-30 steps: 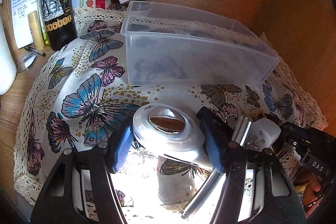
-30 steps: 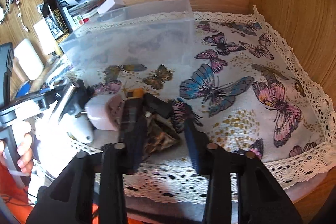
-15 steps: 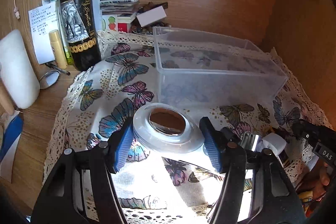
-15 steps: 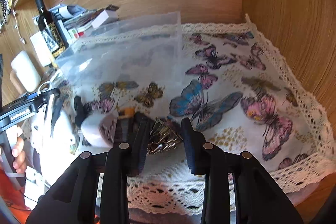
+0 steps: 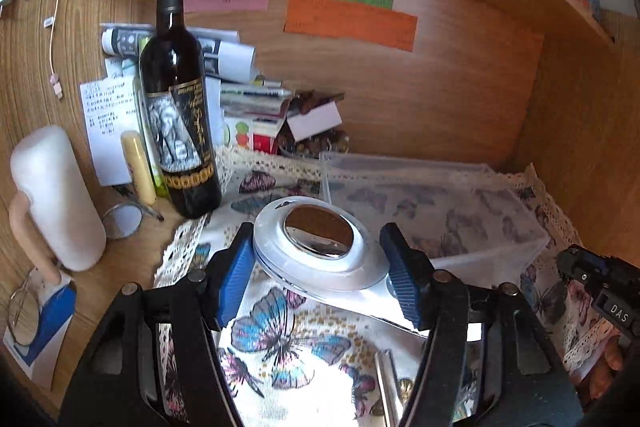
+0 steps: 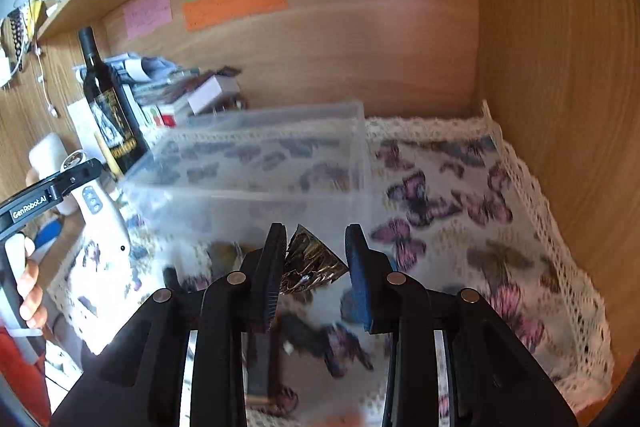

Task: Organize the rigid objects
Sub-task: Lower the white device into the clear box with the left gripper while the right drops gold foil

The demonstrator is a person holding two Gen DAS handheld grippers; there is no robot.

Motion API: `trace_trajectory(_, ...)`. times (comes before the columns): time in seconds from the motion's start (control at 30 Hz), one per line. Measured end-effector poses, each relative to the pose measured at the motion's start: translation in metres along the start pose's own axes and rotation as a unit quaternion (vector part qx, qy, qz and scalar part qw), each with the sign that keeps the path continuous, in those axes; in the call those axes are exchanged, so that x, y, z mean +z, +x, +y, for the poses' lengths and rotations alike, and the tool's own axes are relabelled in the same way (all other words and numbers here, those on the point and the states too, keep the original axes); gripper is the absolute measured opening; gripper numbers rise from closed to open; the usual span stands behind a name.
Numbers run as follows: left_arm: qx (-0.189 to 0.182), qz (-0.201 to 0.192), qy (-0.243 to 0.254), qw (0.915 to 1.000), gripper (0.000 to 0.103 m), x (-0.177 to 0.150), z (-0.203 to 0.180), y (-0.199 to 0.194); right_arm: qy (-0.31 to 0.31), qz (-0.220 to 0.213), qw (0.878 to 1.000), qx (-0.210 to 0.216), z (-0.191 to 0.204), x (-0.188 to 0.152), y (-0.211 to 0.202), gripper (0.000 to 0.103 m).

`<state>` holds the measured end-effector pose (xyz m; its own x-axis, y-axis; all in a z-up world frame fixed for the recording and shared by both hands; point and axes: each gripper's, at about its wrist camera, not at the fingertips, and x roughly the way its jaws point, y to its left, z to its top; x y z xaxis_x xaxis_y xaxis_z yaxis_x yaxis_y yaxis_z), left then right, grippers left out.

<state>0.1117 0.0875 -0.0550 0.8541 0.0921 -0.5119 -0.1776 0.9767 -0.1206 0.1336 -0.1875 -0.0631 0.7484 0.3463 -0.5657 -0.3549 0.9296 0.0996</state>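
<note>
While blue fingers (image 5: 236,275) flank it, white device (image 5: 320,247) sits clamped between.

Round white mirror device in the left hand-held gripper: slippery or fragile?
Probably slippery: the round white mirror device is glossy, pinched at curved edges by the left hand-held gripper. Likely fragile: reflective centre disc. Possibly top-heavy: its long handle hangs below.
</note>
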Motion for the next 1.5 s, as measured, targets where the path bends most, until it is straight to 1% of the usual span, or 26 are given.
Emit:
trace_trajectory(0.13,-0.001,-0.013,0.003,0.9999,0.062,0.016,-0.004,0.005,-0.004,-0.018,1.000,0.012,0.004,0.020,0.004,0.028)
trace_trajectory(0.27,0.002,-0.018,0.008,0.9998,0.062,0.030,-0.009,0.015,-0.014,-0.029,0.999,0.016,0.009,0.036,0.012,0.028)
trace_trajectory(0.43,0.008,-0.015,0.011,0.9998,0.062,0.041,-0.016,0.034,-0.025,-0.027,0.999,0.019,0.014,0.048,0.029,0.028)
trace_trajectory(0.6,0.014,-0.001,0.009,0.9999,0.062,0.048,-0.022,0.056,-0.028,-0.013,0.999,0.023,0.014,0.057,0.050,0.028)
trace_trajectory(0.83,0.019,0.036,0.026,0.9989,0.062,0.042,-0.037,0.091,-0.022,0.026,0.999,0.025,0.010,0.055,0.083,0.028)
trace_trajectory(1.03,0.023,0.067,0.033,0.9970,0.062,0.032,-0.043,0.116,-0.028,0.052,0.998,0.022,0.011,0.051,0.102,0.028)
trace_trajectory(1.1,0.037,0.061,0.044,0.9965,0.062,0.031,-0.047,0.119,-0.030,0.059,0.997,0.026,0.012,0.050,0.106,0.028)
trace_trajectory(1.23,0.047,0.056,0.060,0.9955,0.063,0.028,-0.054,0.122,-0.042,0.065,0.997,0.015,0.017,0.048,0.112,0.028)
trace_trajectory(1.33,0.052,0.054,0.075,0.9944,0.063,0.026,-0.059,0.122,-0.048,0.070,0.996,0.018,0.019,0.047,0.115,0.028)
trace_trajectory(1.4,0.051,0.055,0.081,0.9939,0.063,0.024,-0.063,0.122,-0.050,0.075,0.996,0.016,0.020,0.046,0.117,0.029)
trace_trajectory(1.5,0.038,0.068,0.079,0.9938,0.063,0.022,-0.064,0.125,-0.052,0.075,0.996,0.016,0.021,0.046,0.118,0.029)
